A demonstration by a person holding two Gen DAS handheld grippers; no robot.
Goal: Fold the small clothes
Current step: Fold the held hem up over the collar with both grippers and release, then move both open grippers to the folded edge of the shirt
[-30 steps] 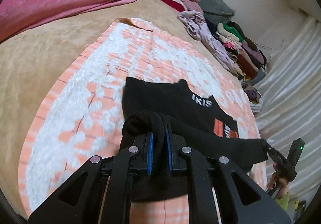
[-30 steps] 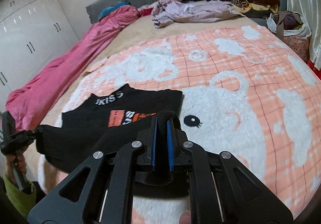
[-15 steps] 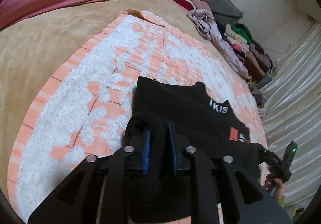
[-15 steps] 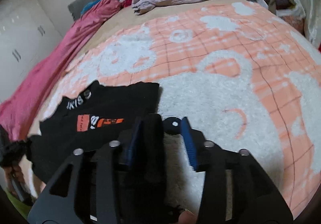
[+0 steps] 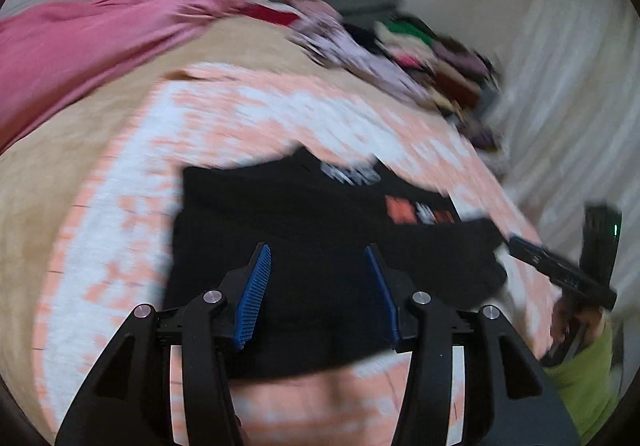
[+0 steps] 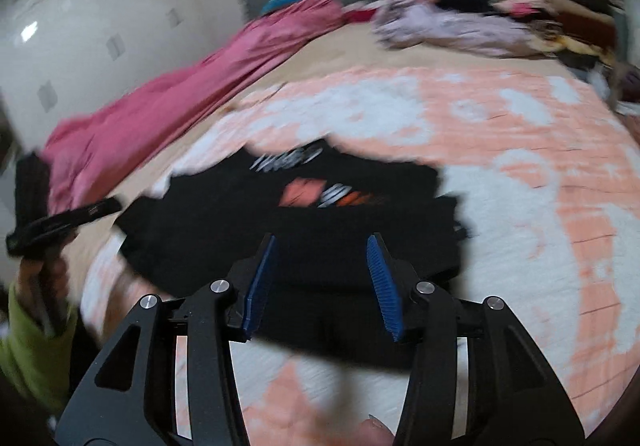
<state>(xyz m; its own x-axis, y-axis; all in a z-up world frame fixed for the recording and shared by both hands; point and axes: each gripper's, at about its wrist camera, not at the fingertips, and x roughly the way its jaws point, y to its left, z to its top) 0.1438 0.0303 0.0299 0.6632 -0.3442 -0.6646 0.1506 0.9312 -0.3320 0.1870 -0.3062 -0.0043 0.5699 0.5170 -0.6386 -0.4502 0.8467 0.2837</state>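
A small black garment (image 5: 320, 230) with white lettering and an orange print lies folded over on the pink-and-white blanket (image 5: 248, 126). It also shows in the right wrist view (image 6: 304, 230). My left gripper (image 5: 318, 258) is open and empty just above the garment's near left part. My right gripper (image 6: 322, 250) is open and empty above its near right part. The right gripper shows at the right edge of the left wrist view (image 5: 560, 270). Both views are motion-blurred.
A pink quilt (image 5: 100, 42) lies along the far left of the bed. A pile of clothes (image 5: 420, 54) sits at the headboard end, also in the right wrist view (image 6: 520, 18). White wardrobe doors (image 6: 80, 26) stand at left; a curtain (image 5: 572, 106) hangs at right.
Both grippers were shut on the black garment's lower edge; now both have opened and let it go. The garment's lower half lies folded over the upper part. Both cameras have pulled back.
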